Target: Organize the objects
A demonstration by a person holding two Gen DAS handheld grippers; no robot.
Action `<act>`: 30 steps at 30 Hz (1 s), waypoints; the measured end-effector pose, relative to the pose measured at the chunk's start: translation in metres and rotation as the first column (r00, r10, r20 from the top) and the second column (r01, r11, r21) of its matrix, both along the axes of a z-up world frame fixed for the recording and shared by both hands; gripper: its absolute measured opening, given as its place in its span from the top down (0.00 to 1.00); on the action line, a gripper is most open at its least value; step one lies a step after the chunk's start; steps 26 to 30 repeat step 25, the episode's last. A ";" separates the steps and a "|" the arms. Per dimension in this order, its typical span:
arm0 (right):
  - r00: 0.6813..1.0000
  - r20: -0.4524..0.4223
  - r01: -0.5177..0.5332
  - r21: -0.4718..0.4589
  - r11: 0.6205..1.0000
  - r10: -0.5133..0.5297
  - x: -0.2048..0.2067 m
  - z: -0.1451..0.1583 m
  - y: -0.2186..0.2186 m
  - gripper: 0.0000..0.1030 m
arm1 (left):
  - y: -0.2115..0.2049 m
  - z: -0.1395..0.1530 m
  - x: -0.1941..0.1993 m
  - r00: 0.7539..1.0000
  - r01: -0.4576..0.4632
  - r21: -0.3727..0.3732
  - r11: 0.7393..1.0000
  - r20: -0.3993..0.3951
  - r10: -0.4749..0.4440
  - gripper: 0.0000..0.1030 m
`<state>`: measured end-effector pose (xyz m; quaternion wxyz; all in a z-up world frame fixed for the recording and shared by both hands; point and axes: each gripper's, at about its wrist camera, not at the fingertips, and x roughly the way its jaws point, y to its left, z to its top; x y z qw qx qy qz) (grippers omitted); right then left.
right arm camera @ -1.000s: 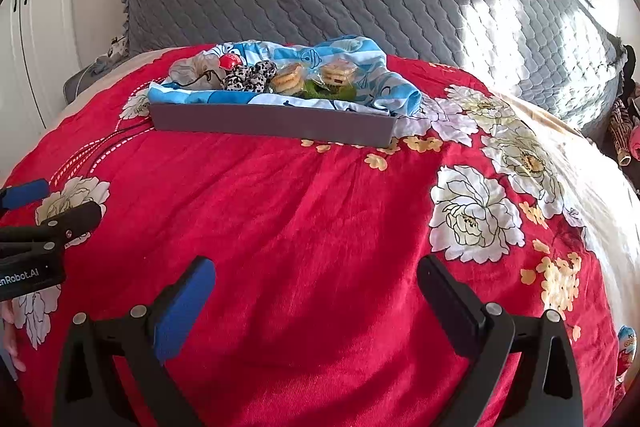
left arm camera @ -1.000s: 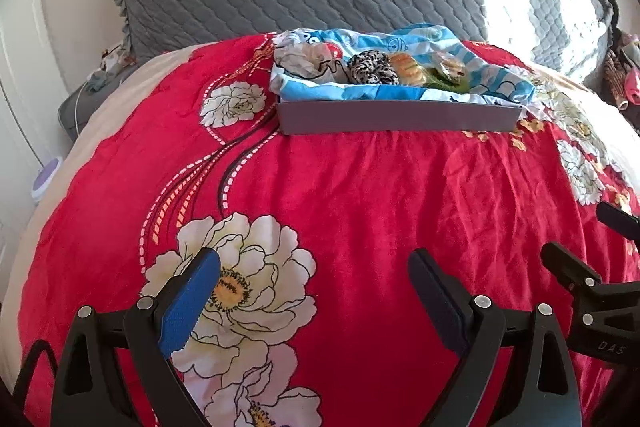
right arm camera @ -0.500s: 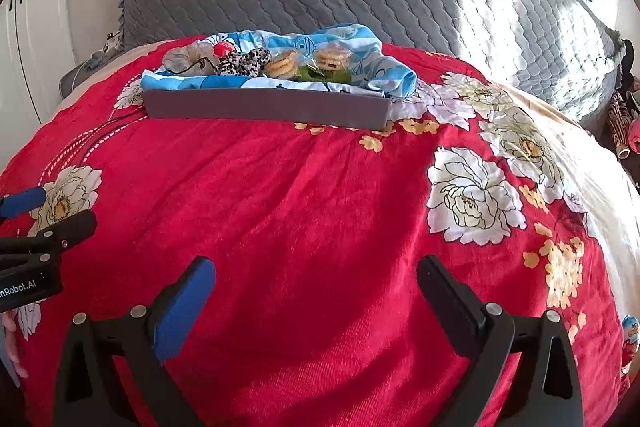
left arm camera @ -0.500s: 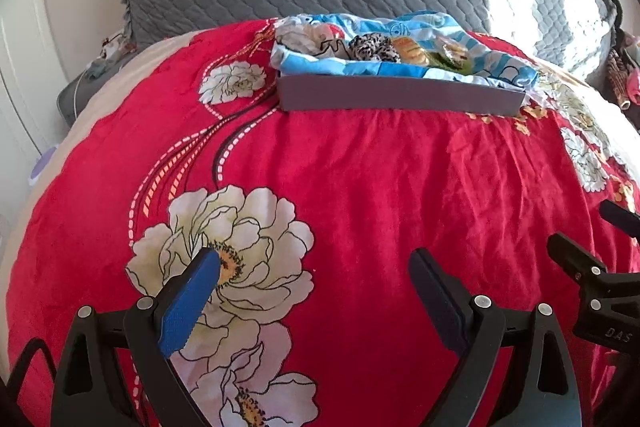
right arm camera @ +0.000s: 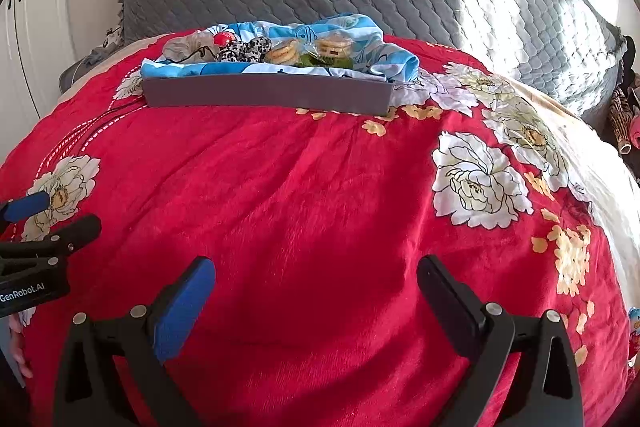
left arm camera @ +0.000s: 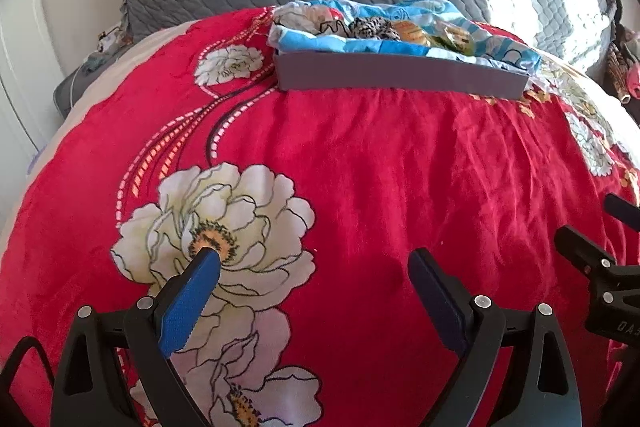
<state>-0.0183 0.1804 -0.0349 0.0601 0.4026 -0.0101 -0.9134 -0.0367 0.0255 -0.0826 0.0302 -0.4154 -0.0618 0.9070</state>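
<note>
Left wrist view: the left claw gapes empty above the red bedspread, well short of the grey tray (cloth-lined, holding small items). Right wrist view: the right claw hangs spread, empty, equally short of that tray.

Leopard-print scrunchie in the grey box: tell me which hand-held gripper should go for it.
Left, probably. Both the left hand-held gripper and the right hand-held gripper are open and empty, far from the grey box. The scrunchie lies nearer the box's left end.
</note>
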 end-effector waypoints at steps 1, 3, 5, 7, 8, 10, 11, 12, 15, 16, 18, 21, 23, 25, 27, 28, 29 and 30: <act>1.000 0.000 -0.001 -0.003 1.000 0.001 0.000 0.000 0.000 0.01 | 0.000 -0.001 0.000 1.000 0.002 0.004 1.000 -0.001 -0.002 0.07; 1.000 -0.002 -0.002 0.000 1.000 0.002 0.000 -0.001 0.000 0.01 | 0.002 -0.001 0.001 1.000 0.010 0.012 1.000 -0.009 -0.010 0.07; 1.000 -0.002 -0.002 -0.003 1.000 0.002 0.000 -0.002 0.001 0.01 | 0.002 -0.002 0.002 1.000 0.012 0.016 1.000 -0.021 -0.011 0.07; 1.000 -0.002 -0.001 -0.003 1.000 0.001 0.000 -0.002 0.000 0.01 | 0.003 -0.005 0.002 1.000 0.016 0.022 1.000 -0.016 -0.016 0.07; 1.000 -0.003 0.002 -0.002 1.000 -0.002 0.000 -0.002 0.000 0.01 | 0.003 -0.006 0.001 1.000 0.011 0.018 1.000 -0.011 -0.011 0.07; 1.000 -0.004 0.005 -0.005 1.000 -0.005 0.001 -0.002 0.001 0.01 | 0.001 -0.008 0.000 1.000 0.002 0.027 1.000 0.001 -0.002 0.07; 1.000 -0.004 0.007 -0.004 1.000 -0.007 0.001 -0.002 0.002 0.01 | 0.001 -0.010 -0.001 1.000 0.003 0.039 0.999 0.010 -0.003 0.07; 1.000 -0.004 0.008 -0.003 1.000 -0.008 0.001 -0.002 0.002 0.01 | 0.000 -0.011 -0.003 1.000 0.004 0.043 0.999 0.019 -0.005 0.07; 1.000 0.000 0.011 -0.002 1.000 -0.011 0.000 -0.003 0.003 0.01 | 0.000 -0.013 -0.003 1.000 0.002 0.049 0.999 0.019 -0.003 0.07; 1.000 0.001 0.013 -0.001 1.000 -0.013 0.000 -0.004 0.004 0.01 | 0.001 -0.013 -0.003 1.000 0.005 0.049 0.999 0.018 -0.006 0.07; 1.000 0.001 0.012 -0.001 1.000 -0.012 0.000 -0.004 0.004 0.01 | 0.003 -0.013 -0.003 1.000 0.014 0.044 0.999 0.017 -0.015 0.07; 1.000 -0.003 0.013 -0.001 1.000 -0.013 0.001 -0.003 0.004 0.01 | 0.005 -0.012 -0.002 1.000 0.026 0.046 0.999 0.007 -0.026 0.07; 1.000 -0.001 0.015 0.000 1.000 -0.015 0.001 -0.004 0.005 0.01 | 0.005 -0.011 -0.001 1.000 0.024 0.045 0.999 -0.001 -0.024 0.07; 1.000 0.000 0.015 -0.003 1.000 -0.015 0.001 -0.004 0.006 0.01 | 0.006 -0.012 -0.002 1.000 0.028 0.045 0.999 0.002 -0.028 0.07; 1.000 0.000 0.015 -0.003 1.000 -0.015 0.001 -0.004 0.006 0.01 | 0.006 -0.012 -0.002 1.000 0.028 0.045 0.999 0.002 -0.028 0.07; 1.000 0.000 0.015 -0.003 1.000 -0.015 0.001 -0.004 0.006 0.01 | 0.006 -0.012 -0.002 1.000 0.028 0.045 0.999 0.002 -0.028 0.07; 1.000 0.000 0.015 -0.003 1.000 -0.015 0.001 -0.004 0.006 0.01 | 0.006 -0.012 -0.002 1.000 0.028 0.045 0.999 0.002 -0.028 0.07; 1.000 0.000 0.015 -0.003 1.000 -0.015 0.001 -0.004 0.006 0.01 | 0.006 -0.012 -0.002 1.000 0.028 0.045 0.999 0.002 -0.028 0.07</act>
